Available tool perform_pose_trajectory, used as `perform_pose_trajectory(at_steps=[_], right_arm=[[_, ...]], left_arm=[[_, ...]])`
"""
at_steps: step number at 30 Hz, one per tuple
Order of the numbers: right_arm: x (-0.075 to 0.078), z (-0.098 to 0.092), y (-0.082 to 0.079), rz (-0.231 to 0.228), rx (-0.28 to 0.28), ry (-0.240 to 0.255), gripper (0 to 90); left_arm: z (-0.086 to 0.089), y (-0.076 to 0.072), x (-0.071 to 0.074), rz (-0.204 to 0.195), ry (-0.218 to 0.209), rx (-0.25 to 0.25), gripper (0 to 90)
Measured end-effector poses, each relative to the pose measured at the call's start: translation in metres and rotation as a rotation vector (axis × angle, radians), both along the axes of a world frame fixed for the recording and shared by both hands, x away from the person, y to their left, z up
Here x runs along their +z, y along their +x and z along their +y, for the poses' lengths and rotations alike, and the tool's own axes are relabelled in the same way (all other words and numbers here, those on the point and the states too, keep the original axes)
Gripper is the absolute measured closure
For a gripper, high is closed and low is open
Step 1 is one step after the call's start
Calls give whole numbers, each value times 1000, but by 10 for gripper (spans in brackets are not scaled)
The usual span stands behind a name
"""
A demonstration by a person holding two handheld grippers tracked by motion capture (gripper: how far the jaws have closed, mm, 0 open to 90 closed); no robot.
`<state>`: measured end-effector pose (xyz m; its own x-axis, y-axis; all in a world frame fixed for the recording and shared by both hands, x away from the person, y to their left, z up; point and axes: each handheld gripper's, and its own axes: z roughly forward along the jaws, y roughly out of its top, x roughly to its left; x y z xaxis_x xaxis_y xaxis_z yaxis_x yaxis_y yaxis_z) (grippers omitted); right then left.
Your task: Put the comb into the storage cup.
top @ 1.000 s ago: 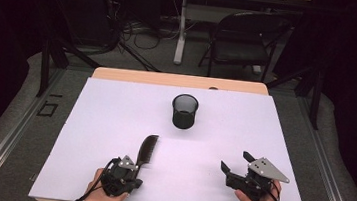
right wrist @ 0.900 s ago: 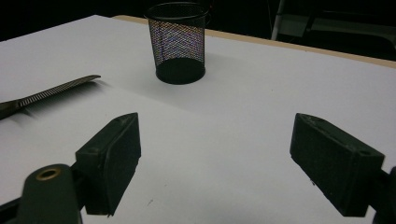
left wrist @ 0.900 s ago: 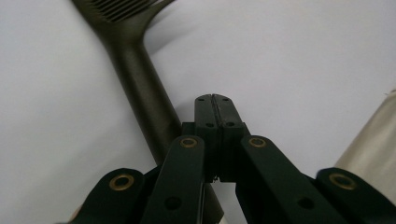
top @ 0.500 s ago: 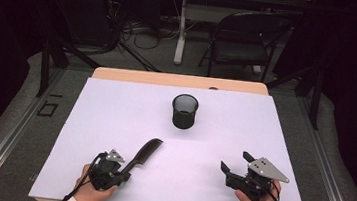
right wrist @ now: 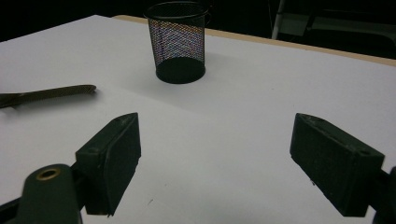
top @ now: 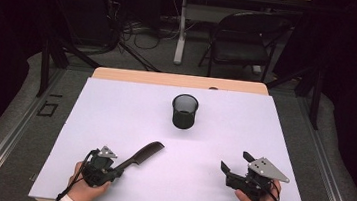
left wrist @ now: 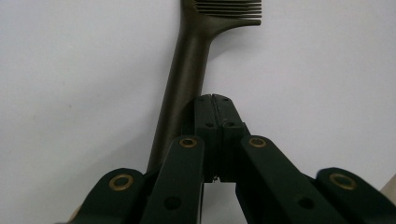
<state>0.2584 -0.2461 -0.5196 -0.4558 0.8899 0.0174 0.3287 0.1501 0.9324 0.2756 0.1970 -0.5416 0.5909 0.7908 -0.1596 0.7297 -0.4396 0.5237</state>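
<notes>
A dark comb (top: 143,154) lies on the white table (top: 114,114), teeth end pointing up and to the right. My left gripper (top: 118,167) sits at its handle end, held in a hand at the front left. In the left gripper view the jaws (left wrist: 212,100) are pressed flat together with nothing between the pads, and the comb handle (left wrist: 187,70) runs under and just left of them. I cannot tell whether they touch it. My right gripper (top: 235,162) rests at the front right, open, with bare table between its pads (right wrist: 215,144). The comb's tip (right wrist: 46,94) lies off to its left.
A black mesh cup (top: 184,111) stands upright at the table's middle back; it is also ahead of the right gripper (right wrist: 179,42). A folding chair (top: 243,42) and cables sit on the floor beyond the far wooden edge (top: 178,80).
My left hand has shifted left along the front edge. The comb's handle end went with it, so the comb has swung from pointing nearly straight away to leaning right. The right hand stayed put.
</notes>
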Motion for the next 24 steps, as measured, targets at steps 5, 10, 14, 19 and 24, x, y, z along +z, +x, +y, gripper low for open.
perform_pose_trajectory(at_steps=[5, 10, 14, 19, 24], right_arm=[[0, 0, 0, 0, 0, 0, 163], [0, 0, 0, -1, -1, -1, 163], [0, -1, 0, -5, 0, -1, 164], [0, -1, 0, -4, 0, -2, 165], [0, 0, 0, -4, 1, -1, 165]], left_arm=[[-2, -2, 0, -1, -11, -12, 888], [-2, -3, 4, -14, -34, -16, 860], [0, -4, 7, -24, -51, -15, 828], [3, -4, 12, -52, -72, -7, 773], [6, -3, 14, -70, -89, 6, 691]])
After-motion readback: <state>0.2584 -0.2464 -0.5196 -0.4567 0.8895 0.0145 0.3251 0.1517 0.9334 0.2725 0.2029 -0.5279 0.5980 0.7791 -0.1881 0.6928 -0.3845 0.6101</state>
